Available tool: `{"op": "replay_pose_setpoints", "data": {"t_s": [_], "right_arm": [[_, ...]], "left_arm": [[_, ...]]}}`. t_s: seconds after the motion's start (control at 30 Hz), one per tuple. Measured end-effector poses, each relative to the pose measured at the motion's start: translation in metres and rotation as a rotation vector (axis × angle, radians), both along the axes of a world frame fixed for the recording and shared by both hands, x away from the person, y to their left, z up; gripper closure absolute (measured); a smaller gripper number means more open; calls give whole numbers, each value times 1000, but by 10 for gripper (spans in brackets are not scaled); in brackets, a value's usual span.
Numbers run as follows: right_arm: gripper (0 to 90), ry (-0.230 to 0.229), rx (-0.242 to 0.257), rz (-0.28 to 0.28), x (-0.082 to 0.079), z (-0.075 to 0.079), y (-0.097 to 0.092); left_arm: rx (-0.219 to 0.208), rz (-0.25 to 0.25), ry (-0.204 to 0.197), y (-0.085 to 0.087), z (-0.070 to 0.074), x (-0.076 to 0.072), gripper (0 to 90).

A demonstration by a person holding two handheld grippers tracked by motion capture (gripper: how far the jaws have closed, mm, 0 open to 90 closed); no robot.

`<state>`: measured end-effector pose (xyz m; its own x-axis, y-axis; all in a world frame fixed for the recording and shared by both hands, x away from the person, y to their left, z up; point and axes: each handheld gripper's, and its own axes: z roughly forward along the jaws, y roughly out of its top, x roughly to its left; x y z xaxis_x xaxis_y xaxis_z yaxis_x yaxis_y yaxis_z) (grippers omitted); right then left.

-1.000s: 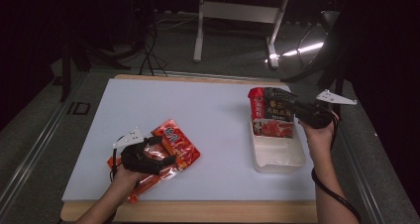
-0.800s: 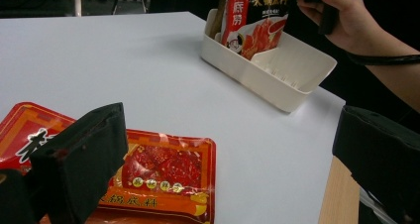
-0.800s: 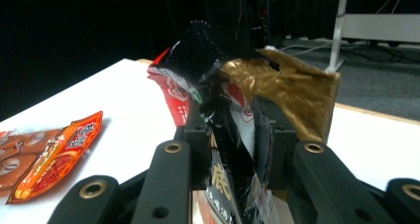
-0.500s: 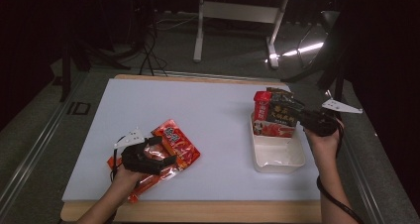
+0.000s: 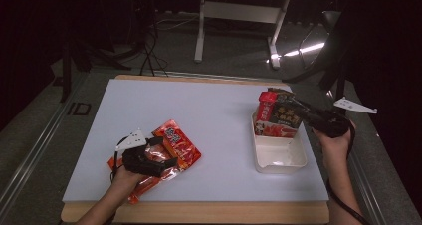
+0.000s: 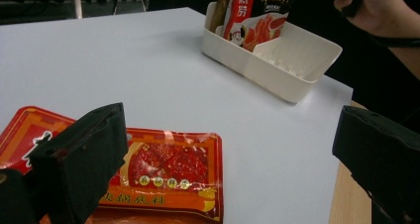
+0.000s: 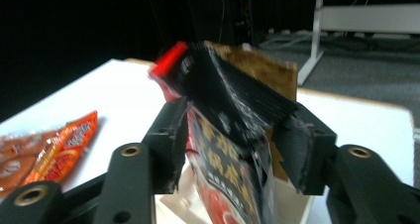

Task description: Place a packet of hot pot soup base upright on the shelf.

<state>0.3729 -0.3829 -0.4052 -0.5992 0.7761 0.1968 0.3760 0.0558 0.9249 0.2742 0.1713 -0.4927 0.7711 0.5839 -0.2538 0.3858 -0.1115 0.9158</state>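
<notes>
Black pouch (image 7: 233, 135) top blurred between jaws

Glossy crinkled foil-plastic forms the red sauce packets (image 5: 171, 148) and the black packet (image 5: 286, 116), the white tray (image 5: 278, 158) is smooth matt plastic, and the table (image 5: 199, 115) is matt white over wood.

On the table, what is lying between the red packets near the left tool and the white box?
Nothing: in the high view, only bare white table separates the red packets from the white box.
</notes>
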Motion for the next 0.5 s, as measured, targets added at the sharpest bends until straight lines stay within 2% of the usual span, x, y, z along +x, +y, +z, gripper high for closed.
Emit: {"op": "replay_pose_setpoints", "data": {"t_s": [0.1, 0.13, 0.17, 0.27, 0.3, 0.33, 0.37, 0.4, 0.5], "right_arm": [[426, -34, 4, 3, -7, 13, 3], [426, -34, 4, 3, -7, 13, 3], [397, -60, -7, 4, -12, 21, 7], [338, -83, -36, -11, -20, 33, 15], [318, -88, -43, -12, -21, 34, 17], [300, -93, -48, -10, -23, 37, 20], [291, -99, -53, -14, -25, 39, 23], [291, -119, -51, -20, -28, 41, 24], [234, -159, -6, 4, -37, 51, 29]], "left_arm": [[-4, 13, -12, 2, 1, 0, 13], [-4, 13, -12, 2, 1, 0, 13], [0, 24, -15, 3, 2, 0, 13], [2, 32, -7, 5, 2, 1, 13], [6, 26, 19, 6, 3, 1, 13], [6, 26, 19, 6, 3, 1, 14], [14, 5, 59, 7, 4, 2, 13], [21, -1, 62, 7, 5, 2, 14], [33, -17, 62, 5, 6, 1, 14]]}}
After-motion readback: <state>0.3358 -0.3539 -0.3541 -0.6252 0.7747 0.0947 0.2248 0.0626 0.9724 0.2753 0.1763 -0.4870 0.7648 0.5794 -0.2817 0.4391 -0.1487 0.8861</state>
